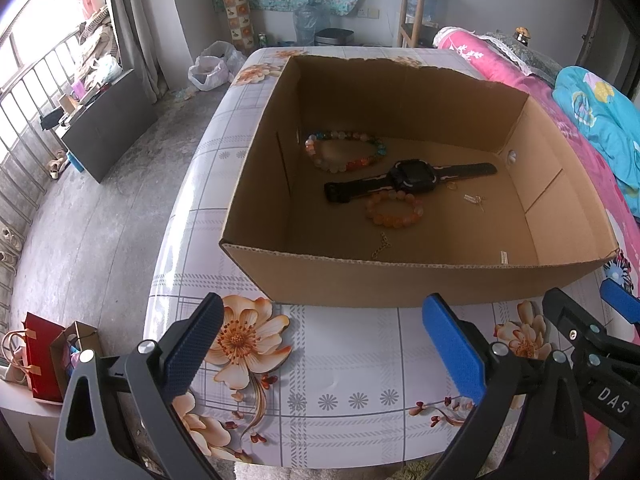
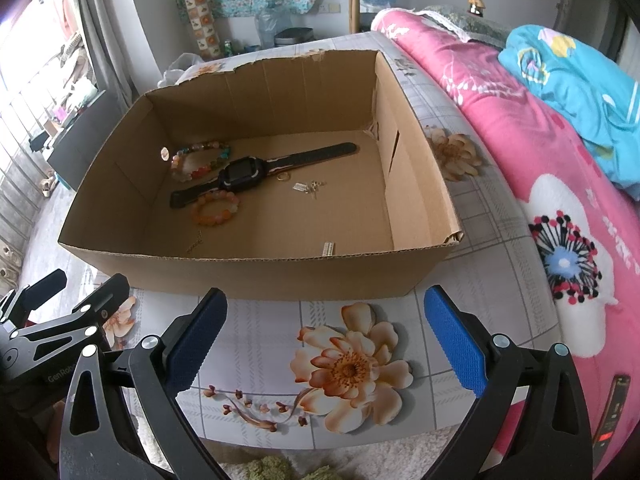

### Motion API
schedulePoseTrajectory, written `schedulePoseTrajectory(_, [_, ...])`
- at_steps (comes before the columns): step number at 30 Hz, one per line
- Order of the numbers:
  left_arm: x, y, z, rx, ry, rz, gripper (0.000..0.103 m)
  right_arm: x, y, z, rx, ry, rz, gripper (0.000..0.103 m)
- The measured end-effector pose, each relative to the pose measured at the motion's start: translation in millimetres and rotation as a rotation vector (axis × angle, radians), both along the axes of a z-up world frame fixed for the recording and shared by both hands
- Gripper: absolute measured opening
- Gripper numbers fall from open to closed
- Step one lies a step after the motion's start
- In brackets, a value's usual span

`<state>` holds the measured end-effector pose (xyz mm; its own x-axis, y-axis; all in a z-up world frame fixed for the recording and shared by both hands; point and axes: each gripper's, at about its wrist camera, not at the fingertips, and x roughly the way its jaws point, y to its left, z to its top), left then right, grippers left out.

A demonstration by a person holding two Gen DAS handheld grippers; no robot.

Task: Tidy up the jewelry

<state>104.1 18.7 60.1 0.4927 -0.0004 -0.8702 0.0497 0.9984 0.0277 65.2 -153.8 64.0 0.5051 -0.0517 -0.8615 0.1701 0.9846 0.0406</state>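
An open cardboard box (image 1: 440, 280) (image 2: 248, 276) stands on the floral table. In it lie a black smartwatch (image 1: 412, 178) (image 2: 244, 170), a multicoloured bead bracelet (image 1: 346, 152) (image 2: 200, 160), an orange bead bracelet (image 1: 394, 210) (image 2: 216, 208), a thin gold chain (image 1: 382, 245) (image 2: 195, 245), a small gold ring (image 2: 282, 177) and small silver pieces (image 1: 474, 200) (image 2: 308, 188). My left gripper (image 1: 324, 320) and my right gripper (image 2: 326, 316) are both open and empty, held over the table in front of the box's near wall.
The table (image 1: 340, 380) has a flowered plastic cover. A pink quilt (image 2: 540, 184) and a blue blanket (image 2: 580, 80) lie to the right. The floor, bags (image 1: 44, 356) and a dark board (image 1: 108, 128) are to the left. A wooden chair (image 1: 412, 8) stands behind.
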Motion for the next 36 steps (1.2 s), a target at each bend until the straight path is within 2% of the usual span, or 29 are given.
schedulePoseTrajectory(36, [3.0,2.4,-0.6,0.003,0.000,0.006,0.098,2.6,0.9,-0.7,0.003,0.004,0.002,0.095])
